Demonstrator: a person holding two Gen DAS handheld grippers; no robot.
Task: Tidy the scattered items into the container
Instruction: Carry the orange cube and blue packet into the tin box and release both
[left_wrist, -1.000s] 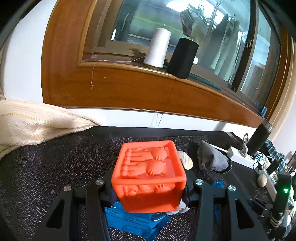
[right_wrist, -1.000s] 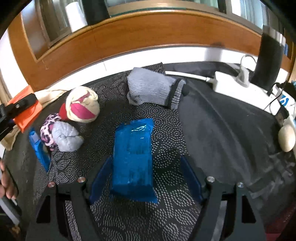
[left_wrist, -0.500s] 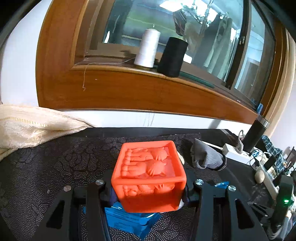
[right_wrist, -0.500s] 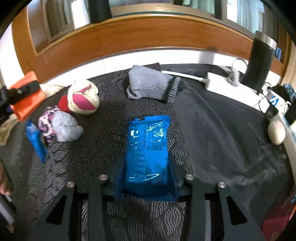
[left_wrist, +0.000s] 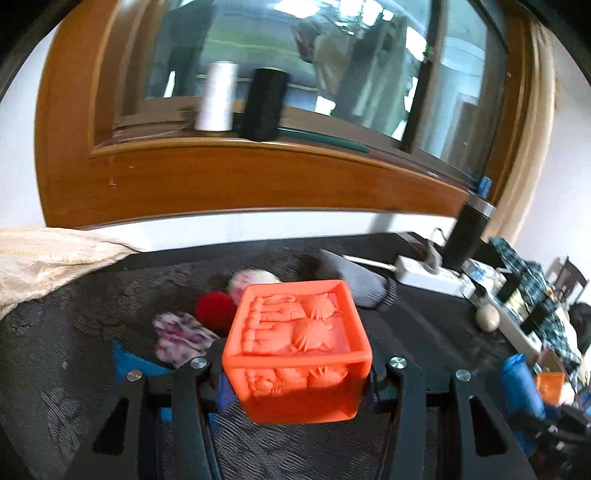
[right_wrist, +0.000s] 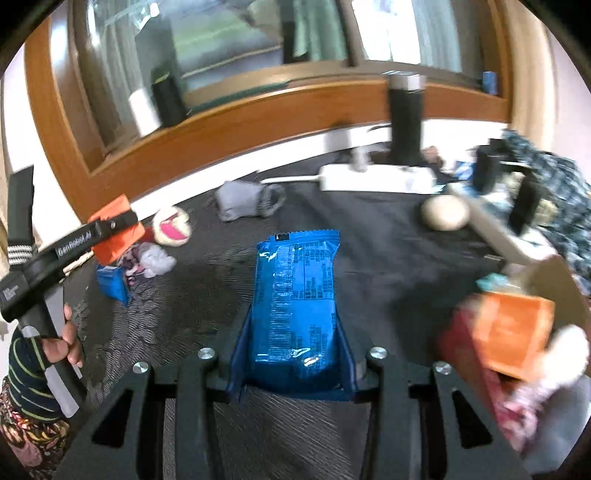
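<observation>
Grippers are both loaded: on our left, the left gripper (left_wrist: 295, 373) is clamping the orange moulded rubbery cube (left_wrist: 297, 345) by its side walls, stiff and light. On our right, the right gripper (right_wrist: 293, 363) is pinching the crinkly blue foil snack packet (right_wrist: 297, 306), slippery and crushable, near the cardboard container (right_wrist: 554, 280).

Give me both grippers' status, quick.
Left gripper: shut on the orange cube.
Right gripper: shut on the blue snack packet.

An orange embossed cube (left_wrist: 297, 345) and a glossy blue packet (right_wrist: 297, 304), each clamped between jaws above the table.
</observation>
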